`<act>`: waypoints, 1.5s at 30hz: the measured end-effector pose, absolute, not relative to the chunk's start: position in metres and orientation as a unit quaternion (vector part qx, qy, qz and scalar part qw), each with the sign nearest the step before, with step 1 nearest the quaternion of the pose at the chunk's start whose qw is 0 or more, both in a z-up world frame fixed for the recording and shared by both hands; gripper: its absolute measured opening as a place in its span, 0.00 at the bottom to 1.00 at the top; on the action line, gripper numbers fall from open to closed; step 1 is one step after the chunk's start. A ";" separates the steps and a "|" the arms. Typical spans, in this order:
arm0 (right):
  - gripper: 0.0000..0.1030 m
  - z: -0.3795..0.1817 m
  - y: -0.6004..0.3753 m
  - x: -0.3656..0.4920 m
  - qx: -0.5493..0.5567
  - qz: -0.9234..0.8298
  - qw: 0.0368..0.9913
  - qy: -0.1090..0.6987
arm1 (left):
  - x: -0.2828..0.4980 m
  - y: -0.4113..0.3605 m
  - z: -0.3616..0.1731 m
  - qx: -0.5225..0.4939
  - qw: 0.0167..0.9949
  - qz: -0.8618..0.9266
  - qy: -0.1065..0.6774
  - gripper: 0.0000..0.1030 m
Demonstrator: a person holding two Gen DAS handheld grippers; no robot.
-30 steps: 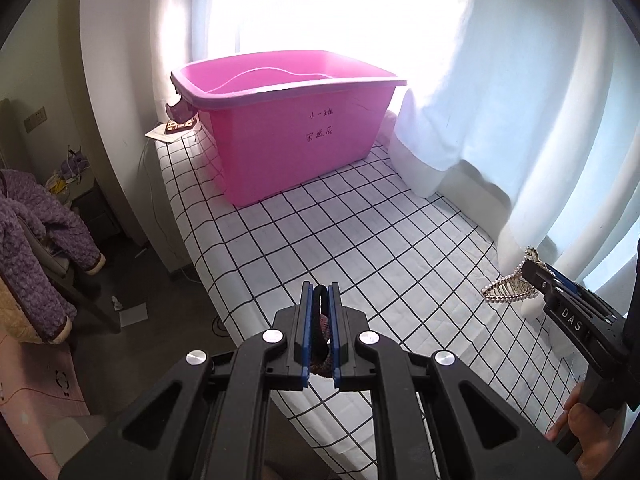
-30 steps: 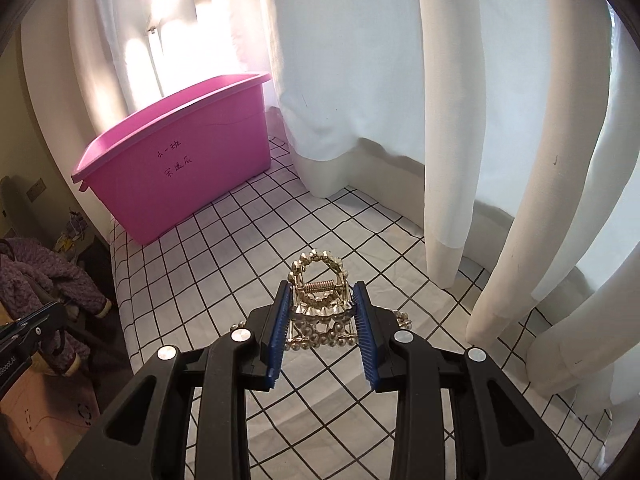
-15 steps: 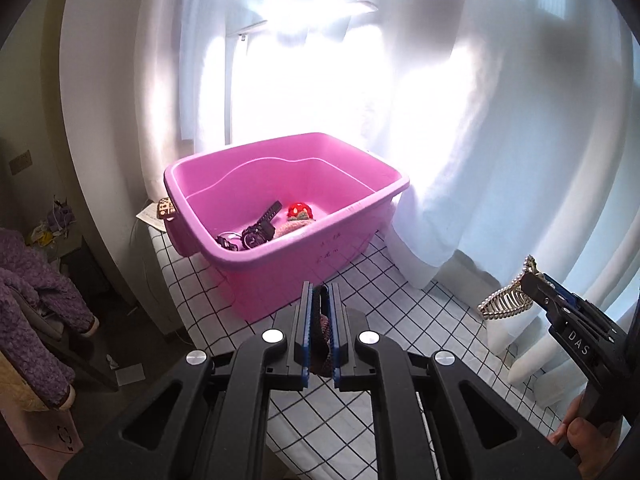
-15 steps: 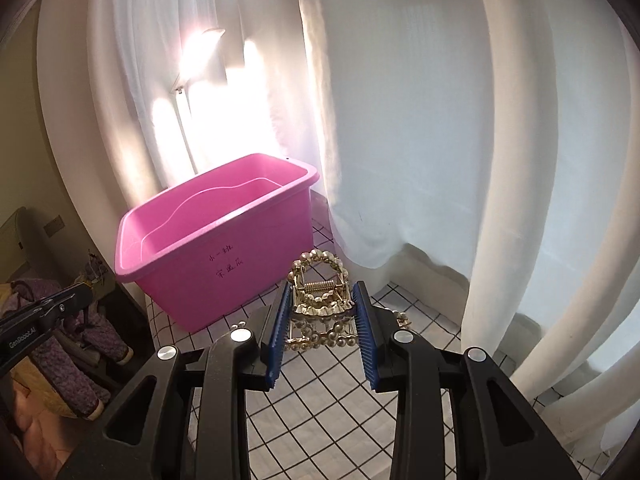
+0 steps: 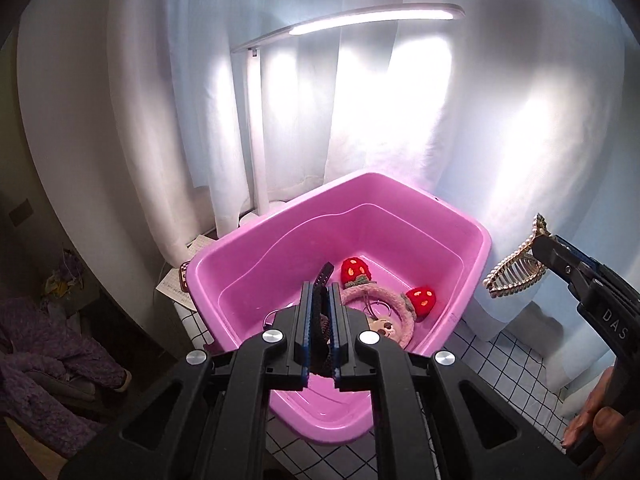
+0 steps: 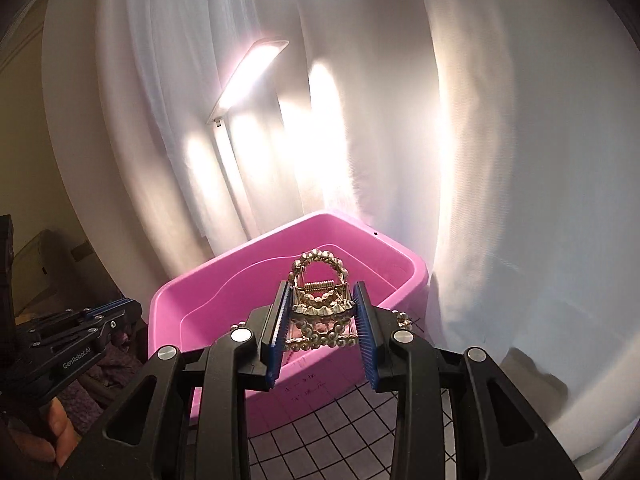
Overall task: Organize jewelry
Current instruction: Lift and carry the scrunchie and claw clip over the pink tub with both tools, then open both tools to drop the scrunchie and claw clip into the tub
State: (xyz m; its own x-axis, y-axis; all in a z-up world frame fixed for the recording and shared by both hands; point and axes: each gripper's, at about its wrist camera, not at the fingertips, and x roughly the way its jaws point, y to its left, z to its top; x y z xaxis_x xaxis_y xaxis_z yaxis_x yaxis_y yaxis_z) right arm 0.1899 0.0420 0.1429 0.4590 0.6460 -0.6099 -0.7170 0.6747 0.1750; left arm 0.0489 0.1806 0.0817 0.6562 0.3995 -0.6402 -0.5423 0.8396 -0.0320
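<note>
**Both grippers loaded, held above the pink tub**

L gripper (image 5: 320, 322): jaws nearly together, only a narrow gap, pinching a dark knitted band (image 5: 320, 326) betw the blue pads; band fills the gap and pokes out a bit past the tips. Gripper sits over the near rim of the pink tub (image 5: 460, 292), tips pointing into it.

R gripper (image 6: 321, 322): jaws partway apart, clamped on a gold pearl hair claw (image 6: 320, 300) across its width; claw's loop end sticks up past the fingertips. It hangs above the tub's near wall, at the tub's right side; in L wrist view the claw (image 5: 514, 274) is just outside the tub's right corner, not touching it.

Inside tub: pink fuzzy headband w/ red strawberries (image 5: 384, 300), a thin ring (image 5: 378, 308), a dark strap (image 5: 323, 274). Tub stands on grid-pattern cloth (image 6: 340, 432); lit desk lamp (image 5: 352, 24) behind tub, white curtain (image 6: 500, 160) behind and right of it
</note>
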 end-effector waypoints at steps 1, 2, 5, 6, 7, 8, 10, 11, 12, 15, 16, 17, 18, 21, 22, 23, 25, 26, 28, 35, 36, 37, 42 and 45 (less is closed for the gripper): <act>0.30 0.140 0.051 0.192 -0.051 0.393 0.854 0.337 | 0.057 0.190 0.079 -0.105 0.903 0.254 0.329 0.08; 0.30 0.137 0.061 0.195 -0.050 0.386 0.855 0.342 | 0.064 0.200 0.076 -0.102 0.902 0.246 0.339 0.08; 0.30 0.125 0.088 0.201 -0.055 0.367 0.859 0.353 | 0.083 0.228 0.068 -0.103 0.903 0.214 0.357 0.08; 0.30 0.121 0.096 0.204 -0.056 0.360 0.860 0.358 | 0.089 0.237 0.066 -0.101 0.904 0.206 0.361 0.08; 0.30 0.117 0.103 0.206 -0.056 0.354 0.861 0.361 | 0.095 0.244 0.063 -0.100 0.904 0.198 0.365 0.08; 0.30 0.114 0.111 0.208 -0.057 0.349 0.861 0.365 | 0.100 0.251 0.060 -0.098 0.905 0.189 0.369 0.08; 0.30 0.107 0.123 0.211 -0.059 0.337 0.862 0.374 | 0.107 0.262 0.052 -0.093 0.905 0.174 0.376 0.08; 0.30 0.104 0.126 0.212 -0.060 0.331 0.863 0.377 | 0.111 0.267 0.049 -0.091 0.905 0.169 0.380 0.08; 0.30 0.100 0.131 0.213 -0.062 0.325 0.863 0.382 | 0.114 0.273 0.046 -0.090 0.904 0.162 0.386 0.08; 0.30 0.089 0.147 0.216 -0.076 0.307 0.861 0.397 | 0.122 0.284 0.036 -0.085 0.901 0.144 0.401 0.08; 0.30 0.084 0.152 0.217 -0.082 0.302 0.860 0.403 | 0.123 0.287 0.033 -0.083 0.900 0.138 0.405 0.08; 0.30 0.080 0.156 0.218 -0.087 0.297 0.859 0.408 | 0.125 0.289 0.030 -0.081 0.898 0.133 0.411 0.08; 0.30 0.077 0.158 0.218 -0.091 0.292 0.858 0.413 | 0.127 0.291 0.026 -0.079 0.897 0.128 0.416 0.08; 0.30 0.068 0.162 0.221 -0.100 0.278 0.854 0.429 | 0.131 0.295 0.018 -0.076 0.892 0.115 0.431 0.08; 0.30 0.065 0.163 0.222 -0.101 0.274 0.852 0.434 | 0.133 0.296 0.016 -0.075 0.890 0.111 0.435 0.08; 0.30 0.061 0.165 0.225 -0.103 0.271 0.850 0.441 | 0.135 0.297 0.014 -0.074 0.888 0.109 0.440 0.08; 0.30 0.054 0.169 0.228 -0.109 0.265 0.846 0.450 | 0.138 0.299 0.011 -0.073 0.886 0.105 0.445 0.09; 0.30 0.052 0.168 0.228 -0.111 0.262 0.845 0.452 | 0.139 0.300 0.010 -0.071 0.885 0.105 0.448 0.09; 0.30 0.048 0.171 0.230 -0.113 0.255 0.846 0.453 | 0.142 0.302 0.007 -0.070 0.883 0.100 0.453 0.09; 0.59 0.054 0.174 0.229 -0.124 0.237 0.860 0.435 | 0.143 0.309 0.003 -0.077 0.879 0.099 0.459 0.77; 0.61 0.057 0.174 0.228 -0.126 0.235 0.862 0.431 | 0.141 0.310 0.005 -0.087 0.883 0.089 0.452 0.85; 0.61 0.059 0.174 0.227 -0.129 0.233 0.864 0.428 | 0.140 0.311 0.007 -0.087 0.885 0.092 0.448 0.85; 0.61 0.065 0.170 0.223 -0.133 0.226 0.867 0.423 | 0.141 0.306 0.008 -0.074 0.881 0.093 0.458 0.92; 0.61 0.068 0.168 0.218 -0.134 0.226 0.867 0.423 | 0.140 0.303 0.010 -0.064 0.881 0.101 0.459 0.94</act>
State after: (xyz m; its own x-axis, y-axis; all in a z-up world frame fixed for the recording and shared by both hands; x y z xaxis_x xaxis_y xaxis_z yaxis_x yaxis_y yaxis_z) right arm 0.2185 0.1684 0.0676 0.5409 0.2778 -0.7939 -0.5047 0.8622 -0.0421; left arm 0.1403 0.3027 0.0098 0.5590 0.1187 -0.8206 -0.2370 0.9713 -0.0209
